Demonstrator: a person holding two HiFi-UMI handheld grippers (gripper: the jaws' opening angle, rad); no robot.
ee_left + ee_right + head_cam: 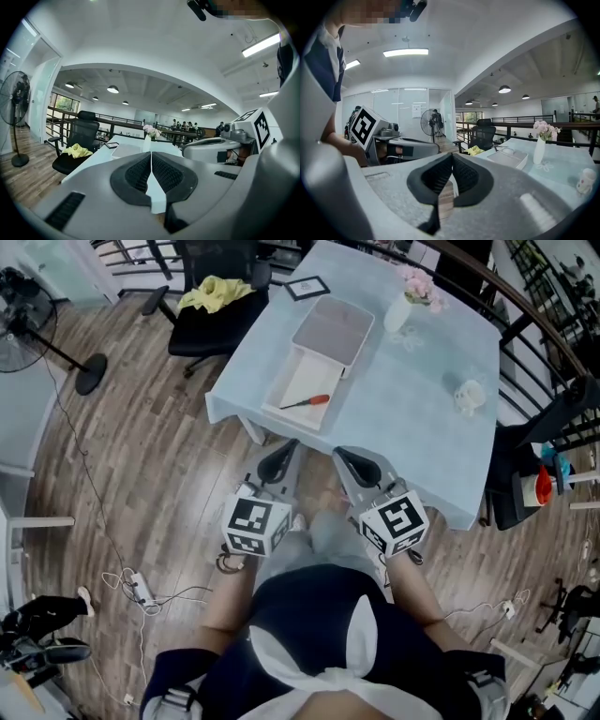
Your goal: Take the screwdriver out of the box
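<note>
Head view: A table [422,371] under a pale blue cloth is standing slantwise on the wood floor [159,474]. An open box [298,381] is sitting near the table's near-left edge, its lid [335,326] lying just behind it. The screwdriver [307,402], red-handled, is lying inside the box at its near end, close to the table edge. A vase [398,310] of pink flowers and a small white figure [469,395] are standing further right, well apart from the box. The left gripper [278,457] and right gripper [354,465] are hovering side by side over the floor, just short of the table's near edge, both pointing at it. Open floor is lying to the left. A black chair [220,310] with a yellow cloth [216,292] is crowding the far-left corner, and a railing [525,296] is running along the right side.

Left gripper view: The jaws are pressing together with nothing between them. The table's near-left corner is showing straight ahead, the chair to its left, and a fan [18,117] is standing at the far left with bare floor between.

Right gripper view: The jaws are meeting at the tips, empty, with only floor showing below. The box is sitting ahead and right on the table, its screwdriver hidden behind the box wall.
</note>
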